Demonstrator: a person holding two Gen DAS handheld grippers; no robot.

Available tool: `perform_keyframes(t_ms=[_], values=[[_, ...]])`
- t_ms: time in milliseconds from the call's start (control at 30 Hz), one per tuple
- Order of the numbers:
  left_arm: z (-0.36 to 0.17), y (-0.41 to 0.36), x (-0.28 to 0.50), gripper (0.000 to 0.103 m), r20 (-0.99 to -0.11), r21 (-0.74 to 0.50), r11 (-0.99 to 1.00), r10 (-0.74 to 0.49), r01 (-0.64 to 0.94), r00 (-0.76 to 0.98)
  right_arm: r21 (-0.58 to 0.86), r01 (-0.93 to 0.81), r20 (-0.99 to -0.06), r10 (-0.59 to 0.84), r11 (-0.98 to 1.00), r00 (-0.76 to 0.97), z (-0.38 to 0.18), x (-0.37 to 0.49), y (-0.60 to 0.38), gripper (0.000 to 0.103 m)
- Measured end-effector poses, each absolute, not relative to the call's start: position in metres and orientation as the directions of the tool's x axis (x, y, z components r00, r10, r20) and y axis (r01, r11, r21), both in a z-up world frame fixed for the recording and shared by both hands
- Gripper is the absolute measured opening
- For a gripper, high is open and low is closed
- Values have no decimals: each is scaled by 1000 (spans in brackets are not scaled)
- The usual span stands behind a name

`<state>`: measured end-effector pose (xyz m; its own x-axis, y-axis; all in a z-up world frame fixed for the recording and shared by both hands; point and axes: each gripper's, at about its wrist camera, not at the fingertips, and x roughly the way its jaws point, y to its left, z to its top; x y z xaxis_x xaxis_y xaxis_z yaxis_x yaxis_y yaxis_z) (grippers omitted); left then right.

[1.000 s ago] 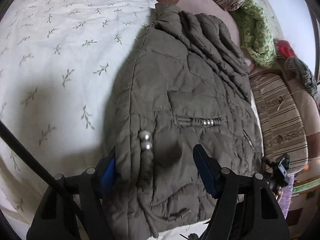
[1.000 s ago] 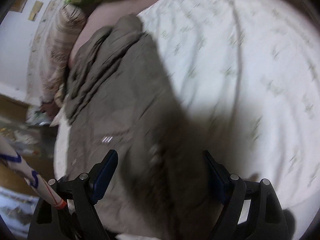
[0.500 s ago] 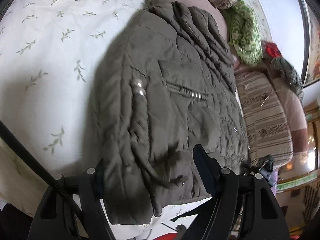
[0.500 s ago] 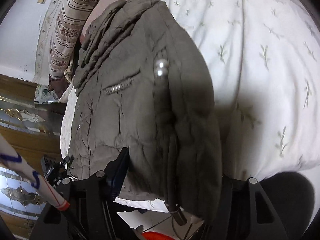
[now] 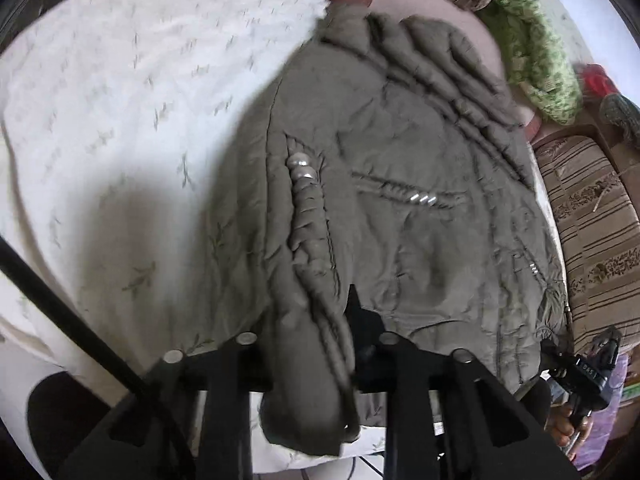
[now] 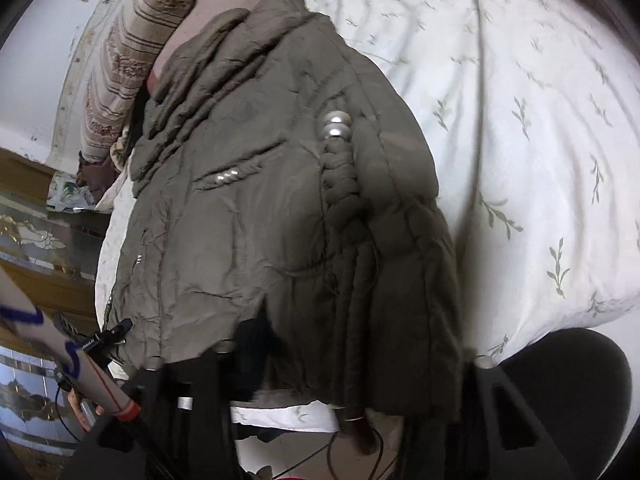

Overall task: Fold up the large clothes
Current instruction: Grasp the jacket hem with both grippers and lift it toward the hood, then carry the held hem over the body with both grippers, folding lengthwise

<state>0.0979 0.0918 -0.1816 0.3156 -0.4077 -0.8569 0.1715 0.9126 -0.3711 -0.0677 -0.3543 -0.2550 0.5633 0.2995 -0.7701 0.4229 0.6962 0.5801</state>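
The olive padded jacket (image 5: 400,200) lies across the bed (image 5: 120,100), filling the middle of both wrist views, its hem hanging at the near mattress edge along the bottom of each frame and its gathered collar up toward the striped cushions (image 5: 592,216) at the right of the left view. The left gripper (image 5: 312,344) has its jaws pinched nearly together on a thick roll of the hem at bottom centre, the cloth bulging out between and below them. The right gripper (image 6: 344,364) has its jaws closing, with a wide bunch of the hem and the ruched button placket (image 6: 340,176) between them; from this angle I cannot tell whether the pads press the cloth yet. The chief risk, as I judge it, is an uneven hold: the padding is bulky and slick-looking, so a lift begun before the right side bites could let that corner slide out and leave the fold crooked. Each grip may also catch only the top layer, so the underside would drag and crumple. A dangling drawstring end (image 6: 354,420) at the lower middle of the right view could snag on the jaws. The hem sits at the mattress edge, so a lost grip might let the jacket slip toward the floor
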Motion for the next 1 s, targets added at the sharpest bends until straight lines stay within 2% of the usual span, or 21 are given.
perform_keyframes(t_ms=[67, 167, 333, 567, 767, 1000], values=[[-164, 94, 91, 19, -836, -381, 906, -424, 187, 348, 599, 401, -748, 307, 693, 588, -242, -69, -354, 23], [-143, 98, 81, 17, -812, -389, 896, -443, 212, 381, 624, 366, -713, 312, 690, 628, -220, -76, -354, 19], [-132, 111, 54, 17, -804, -409, 887, -462, 215, 375, 653, 326, -680, 339, 684, 650, -200, -99, -352, 18], [-139, 127, 37, 17, -825, -428, 886, -464, 178, 322, 642, 328, -699, 353, 693, 622, -195, -125, -350, 18], [-97, 110, 76, 17, -775, -448, 869, -495, 211, 393, 624, 264, -667, 326, 736, 670, -151, -88, -354, 18], [-27, 65, 177, 17, -714, -410, 883, -466, 228, 522, 574, 235, -613, 221, 785, 759, -89, -2, -378, 18]])
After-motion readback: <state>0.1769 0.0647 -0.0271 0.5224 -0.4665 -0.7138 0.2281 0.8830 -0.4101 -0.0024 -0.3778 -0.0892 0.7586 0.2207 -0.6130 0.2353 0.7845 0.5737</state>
